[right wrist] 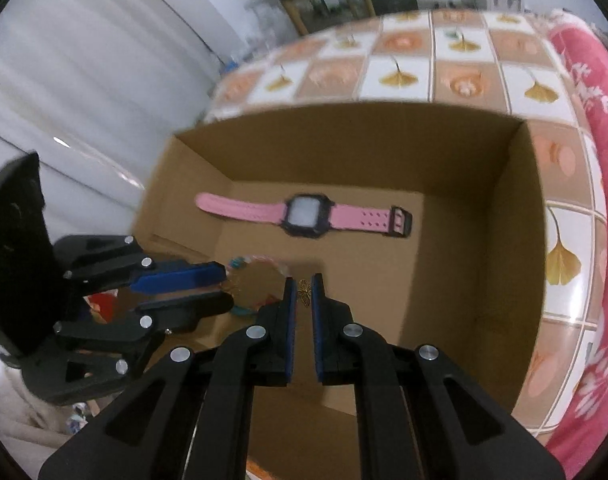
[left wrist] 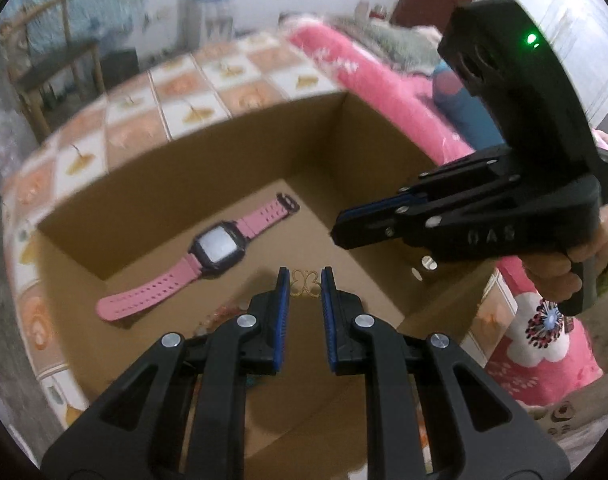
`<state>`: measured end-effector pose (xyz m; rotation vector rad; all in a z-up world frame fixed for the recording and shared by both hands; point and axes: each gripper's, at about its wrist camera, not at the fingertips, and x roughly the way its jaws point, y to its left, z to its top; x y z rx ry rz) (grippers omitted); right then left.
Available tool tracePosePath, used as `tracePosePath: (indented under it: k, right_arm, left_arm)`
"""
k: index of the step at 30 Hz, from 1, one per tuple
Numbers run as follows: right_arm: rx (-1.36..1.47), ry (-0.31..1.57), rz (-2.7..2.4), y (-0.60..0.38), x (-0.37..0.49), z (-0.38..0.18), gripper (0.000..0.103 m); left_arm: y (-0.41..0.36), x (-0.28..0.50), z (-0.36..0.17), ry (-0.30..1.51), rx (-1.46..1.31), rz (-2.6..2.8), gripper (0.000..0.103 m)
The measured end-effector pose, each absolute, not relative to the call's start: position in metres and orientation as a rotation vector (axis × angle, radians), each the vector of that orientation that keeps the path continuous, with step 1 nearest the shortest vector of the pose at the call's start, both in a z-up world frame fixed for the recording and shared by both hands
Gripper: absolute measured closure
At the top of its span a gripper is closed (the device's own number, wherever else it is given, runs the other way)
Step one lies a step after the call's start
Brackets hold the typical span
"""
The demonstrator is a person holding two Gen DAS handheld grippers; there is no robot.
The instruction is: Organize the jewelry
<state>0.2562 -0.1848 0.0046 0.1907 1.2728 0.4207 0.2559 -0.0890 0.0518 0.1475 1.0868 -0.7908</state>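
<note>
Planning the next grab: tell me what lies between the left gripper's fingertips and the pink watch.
Left wrist view: only bare cardboard box floor separates the left gripper from the pink watch.

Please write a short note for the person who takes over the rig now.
Left gripper: jaws open, empty, over the cardboard box.
Right gripper: jaws narrowly open, seemingly empty, over the box too.
In the box: pink watch lying flat, gold butterfly piece and beaded bracelet nearer the grippers.
Done: these three are inside.
Left: unclear; no other jewelry shows plainly.
</note>
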Motion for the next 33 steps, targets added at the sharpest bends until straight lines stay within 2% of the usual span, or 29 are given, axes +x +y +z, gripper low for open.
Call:
tracePosePath:
  k: [5,15,18,21,25,30,33]
  right_arm:
    - [0.149,1.358,0.379,-0.183,0.271,-0.013,0.095]
    - [0.137,1.370,0.313,-0.193,0.282,-0.020,0.094]
    - [0.144,1.365,0.303,-0.199,0.286,-0.019,0.094]
    - [0.153,1.349,0.301,-0.202,0.285,-0.016,0.089]
    - [0.122,1.295,0.286,-0.203,0.281,-0.003,0.076]
    - [0.119,1.229,0.278,-0.207,0.273,0.017,0.074]
    - [0.130,1.138,0.276,-0.213,0.256,0.041,0.074]
  left_arm:
    - [-0.106,0.285,0.034,1.200,0.123,-0.785,0.088]
    - [-0.118,0.317,0.003,1.325,0.049,-0.733,0.088]
    - [-0.118,0.317,0.003,1.323,0.044,-0.734,0.087]
    - [-0.119,0.316,0.004,1.315,0.054,-0.725,0.081]
    - [-0.119,0.316,0.008,1.300,0.058,-0.720,0.079]
    - [-0.111,0.313,0.022,1.261,0.053,-0.705,0.075]
    - [-0.101,0.306,0.040,1.210,0.042,-0.695,0.068]
